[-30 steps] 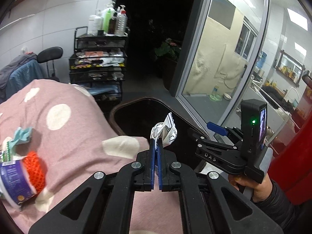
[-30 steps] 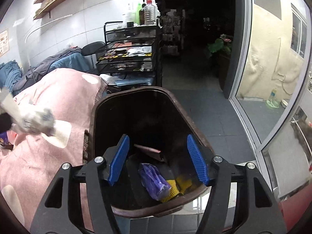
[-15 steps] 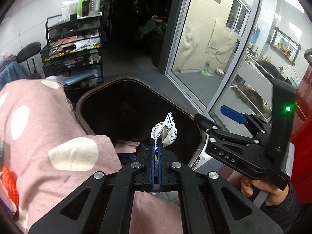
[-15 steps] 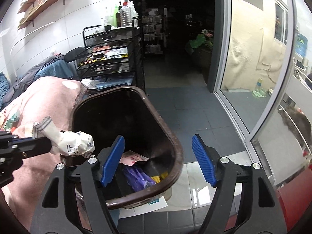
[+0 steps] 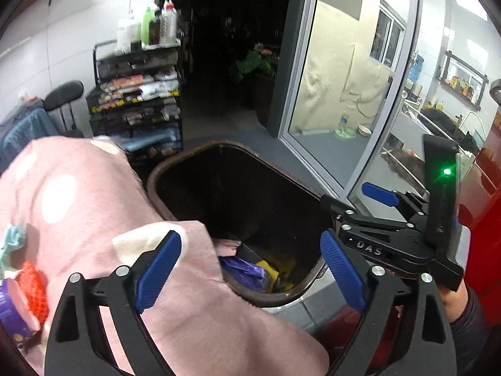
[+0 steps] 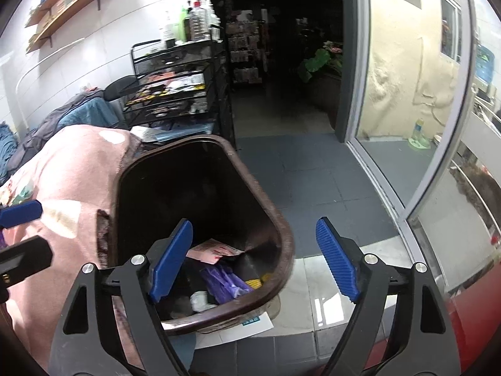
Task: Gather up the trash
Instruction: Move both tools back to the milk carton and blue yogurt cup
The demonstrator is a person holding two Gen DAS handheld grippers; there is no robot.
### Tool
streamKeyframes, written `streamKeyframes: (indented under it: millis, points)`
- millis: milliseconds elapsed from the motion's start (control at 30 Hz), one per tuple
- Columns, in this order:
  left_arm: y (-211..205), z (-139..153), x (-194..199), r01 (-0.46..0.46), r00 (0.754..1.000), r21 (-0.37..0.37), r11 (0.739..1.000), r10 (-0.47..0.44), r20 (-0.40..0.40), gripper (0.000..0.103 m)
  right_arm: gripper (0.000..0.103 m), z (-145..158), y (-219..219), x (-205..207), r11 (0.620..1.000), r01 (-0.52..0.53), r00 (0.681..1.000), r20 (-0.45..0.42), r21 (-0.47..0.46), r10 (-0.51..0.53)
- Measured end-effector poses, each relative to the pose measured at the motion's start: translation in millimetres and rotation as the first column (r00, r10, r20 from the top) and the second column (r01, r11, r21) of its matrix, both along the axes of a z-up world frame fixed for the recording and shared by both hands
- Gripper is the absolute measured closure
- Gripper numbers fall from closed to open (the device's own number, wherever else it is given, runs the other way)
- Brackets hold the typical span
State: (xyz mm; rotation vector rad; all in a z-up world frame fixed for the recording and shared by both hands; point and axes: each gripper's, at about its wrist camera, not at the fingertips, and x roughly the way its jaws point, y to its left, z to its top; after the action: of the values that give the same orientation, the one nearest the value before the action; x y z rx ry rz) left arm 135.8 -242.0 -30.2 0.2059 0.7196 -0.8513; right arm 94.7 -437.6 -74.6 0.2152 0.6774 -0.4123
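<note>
A dark brown trash bin stands on the floor beside a pink spotted blanket. Inside lie a purple bag, a pink packet, yellow scraps and a white crumpled wrapper. My left gripper is open and empty above the bin's near edge. My right gripper is open and empty over the bin's right rim; it also shows in the left wrist view. An orange net and a purple cup lie on the blanket at the left.
A black wire rack with bottles on top stands behind the bin. A glass sliding door is at the right. A dark chair with clothes is at the left. A red surface is at the far right.
My left gripper was shut on a white crumpled wrapper and carried it over the bin. Its jaws have opened and the wrapper now lies in the bin.
</note>
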Motion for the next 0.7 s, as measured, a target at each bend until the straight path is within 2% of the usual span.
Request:
streamKeyframes:
  millis: [167, 433, 700]
  points:
    - [29.3, 12.2, -10.0, -0.027, 0.998, -0.045, 0.999, 0.029, 0.050, 0.007, 0.021, 4.3, 24.1, 7.3, 0.996, -0.093, 0.996, 0.009, 0.004, 0.093]
    - [94.7, 18.3, -14.0, -0.141, 0.987, -0.099, 0.985, 0.147, 0.062, 0.006, 0.017, 16.0, 77.0, 19.3, 0.967, -0.253, 0.967, 0.020, -0.013, 0.253]
    - [177.5, 24.8, -6.9, -0.208, 0.973, -0.047, 0.977, 0.212, 0.092, 0.006, 0.017, 19.9, 120.1, 35.3, 0.927, -0.375, 0.927, 0.004, -0.001, 0.375]
